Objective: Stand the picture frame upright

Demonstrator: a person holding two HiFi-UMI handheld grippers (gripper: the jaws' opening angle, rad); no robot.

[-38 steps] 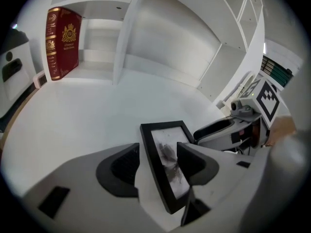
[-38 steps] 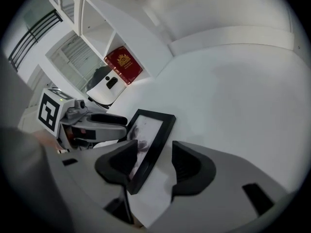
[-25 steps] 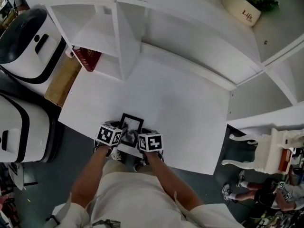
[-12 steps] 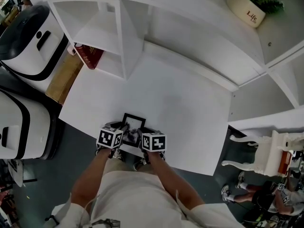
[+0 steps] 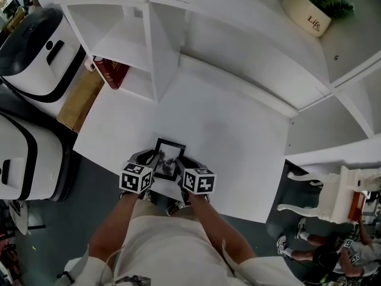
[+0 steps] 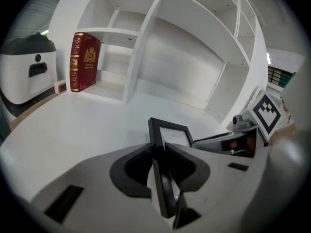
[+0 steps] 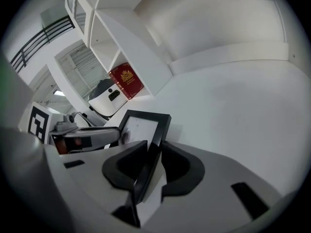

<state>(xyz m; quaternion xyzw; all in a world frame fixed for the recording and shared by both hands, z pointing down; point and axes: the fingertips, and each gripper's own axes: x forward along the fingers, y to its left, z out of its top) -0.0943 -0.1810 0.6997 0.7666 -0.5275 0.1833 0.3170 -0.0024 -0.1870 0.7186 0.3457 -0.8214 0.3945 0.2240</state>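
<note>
A small black picture frame (image 5: 168, 158) with a pale picture sits near the front edge of the white table (image 5: 226, 136), tipped up off the surface. My left gripper (image 5: 153, 163) clamps its left side rail (image 6: 158, 144) and my right gripper (image 5: 182, 168) clamps its right side rail (image 7: 154, 140). Both pairs of jaws have just been closing, with the frame's rails between them, and the pads now press on the black wood. In the left gripper view the frame (image 6: 171, 132) rises ahead of the jaws. The right gripper view shows its front (image 7: 140, 126).
A white shelf unit (image 5: 238, 34) stands along the table's back, with a red book (image 5: 111, 72) upright in a left cubby and a plant pot (image 5: 308, 12) on top. White machines (image 5: 30, 52) and a cardboard box (image 5: 80, 100) stand left. A white chair (image 5: 333, 189) stands right.
Both grippers have closed onto the frame's side rails and risen a little. The frame has tipped up from lying flat on the table.
</note>
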